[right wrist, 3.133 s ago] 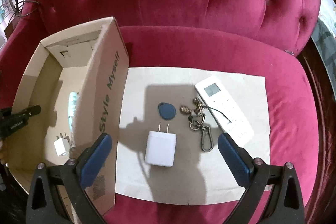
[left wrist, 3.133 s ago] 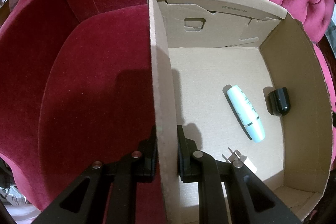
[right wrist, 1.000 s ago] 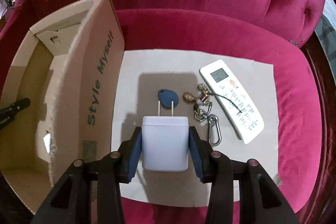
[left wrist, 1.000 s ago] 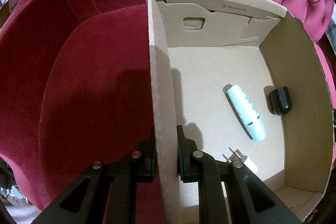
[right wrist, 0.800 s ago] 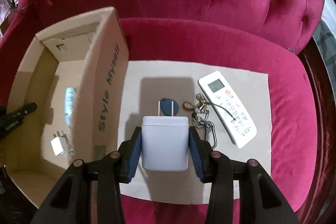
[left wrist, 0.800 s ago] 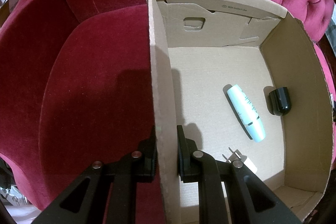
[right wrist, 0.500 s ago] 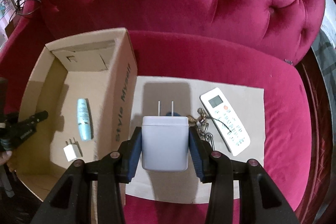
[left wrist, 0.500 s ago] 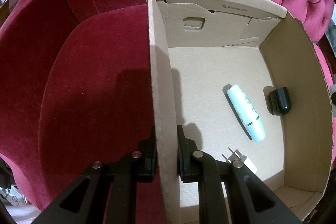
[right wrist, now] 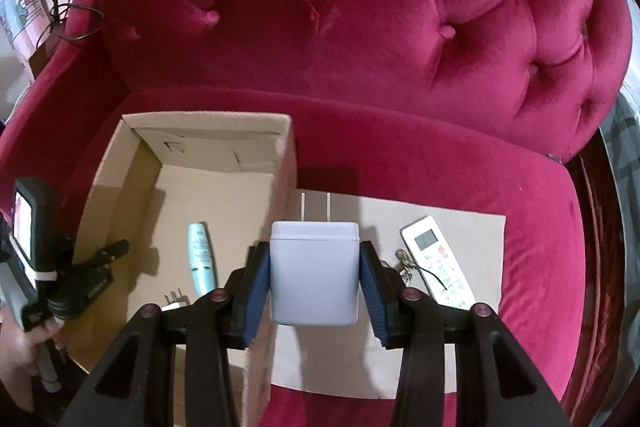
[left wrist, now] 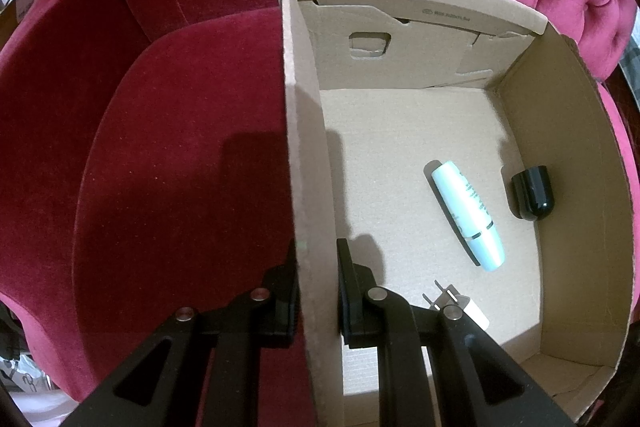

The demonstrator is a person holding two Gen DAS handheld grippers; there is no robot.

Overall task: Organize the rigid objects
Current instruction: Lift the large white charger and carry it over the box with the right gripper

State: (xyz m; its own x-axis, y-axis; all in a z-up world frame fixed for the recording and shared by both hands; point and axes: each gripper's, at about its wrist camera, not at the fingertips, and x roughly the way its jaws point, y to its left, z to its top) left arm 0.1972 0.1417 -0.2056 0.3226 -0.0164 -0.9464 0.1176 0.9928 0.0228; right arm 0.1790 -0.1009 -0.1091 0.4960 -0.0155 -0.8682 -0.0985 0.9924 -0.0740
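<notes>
My right gripper (right wrist: 314,283) is shut on a large white charger plug (right wrist: 314,273), prongs pointing away, held high over the right wall of the open cardboard box (right wrist: 286,163). My left gripper (left wrist: 318,267) is shut on the box's left wall (left wrist: 304,155); it also shows in the right wrist view (right wrist: 92,267). Inside the box lie a pale blue tube (left wrist: 466,215), a black cap (left wrist: 532,193) and a small white plug (left wrist: 460,305). The tube (right wrist: 202,253) and the small plug (right wrist: 174,301) also show in the right wrist view.
The box sits on a red velvet sofa seat (right wrist: 400,139). A sheet of brown paper (right wrist: 472,239) right of the box carries a white remote (right wrist: 438,261) and a partly hidden keychain (right wrist: 404,263). The tufted backrest (right wrist: 360,7) rises behind.
My right gripper closed on the large plug, lifted it off the paper and carried it up and left toward the box. The left gripper has kept still on the box wall.
</notes>
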